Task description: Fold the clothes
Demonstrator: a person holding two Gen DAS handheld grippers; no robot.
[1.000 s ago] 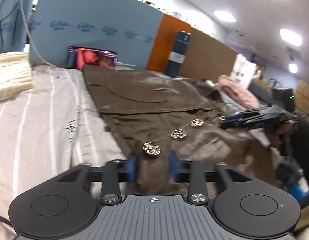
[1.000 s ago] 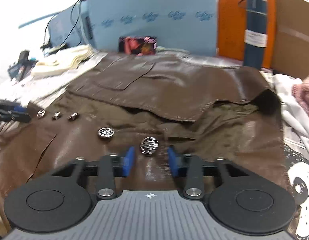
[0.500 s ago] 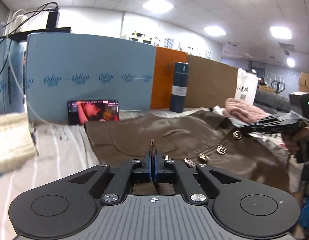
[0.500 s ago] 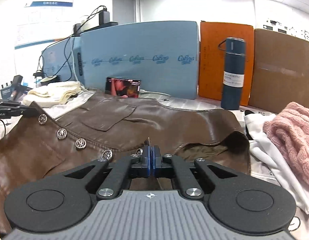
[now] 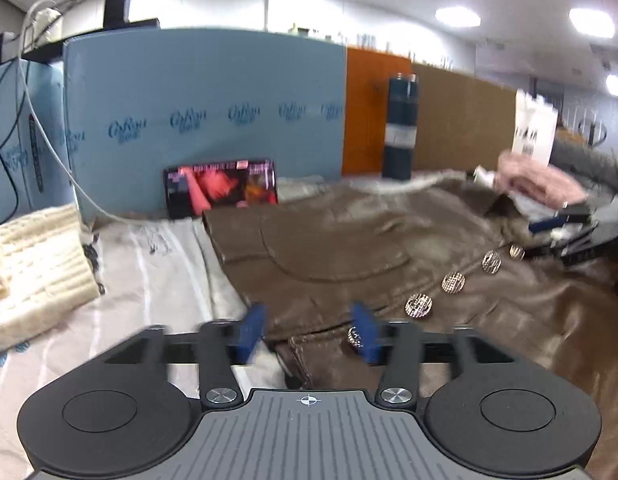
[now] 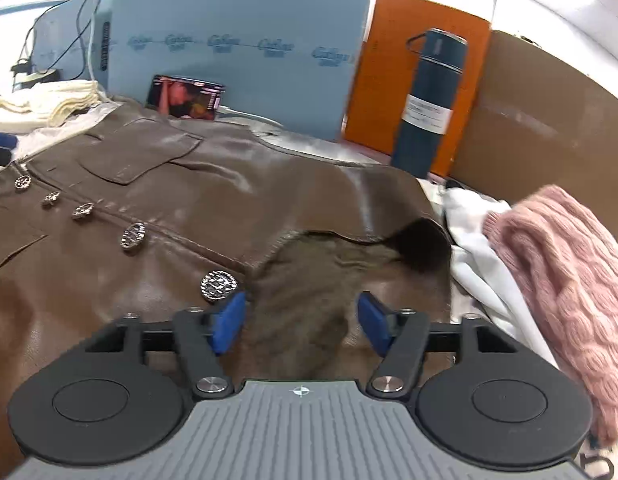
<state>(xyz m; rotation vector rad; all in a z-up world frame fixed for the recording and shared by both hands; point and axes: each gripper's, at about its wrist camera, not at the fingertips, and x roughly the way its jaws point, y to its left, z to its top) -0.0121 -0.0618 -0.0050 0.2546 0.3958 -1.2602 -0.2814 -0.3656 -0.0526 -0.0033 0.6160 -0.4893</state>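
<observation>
My left claw [image 5: 309,330] is spread wide, blue pads [image 5: 251,330] apart with nothing between them, low over the near hem of the brown leather jacket [image 5: 349,248]. My right claw [image 6: 303,318] is likewise spread and grips nothing; under it lies the jacket's [image 6: 213,184] dull fabric lining, exposed where the leather front stops short. The jacket lies flat across the striped sheet [image 5: 149,280] covering the bench, reaching from the near edge toward the far edge, chest pocket up. A diagonal row of silver buttons [image 5: 453,282] runs along the front; the nearest button sits just beside my left claw's right-hand pad. In the right wrist view the largest button [image 6: 219,285] is just beside the left-hand pad. Cream knit [image 5: 33,264] folded at the left edge of the bench, apart from the jacket. Pink knit [image 6: 565,280] on white cloth [image 6: 473,236] at the right edge, close to the jacket's sleeve opening. Along the far edge: blue foam board [image 5: 213,112], a phone [image 5: 221,192] with a lit screen propped against it, orange panel [image 6: 413,80], dark blue flask [image 6: 431,104] standing upright, brown cardboard [image 6: 541,128].
</observation>
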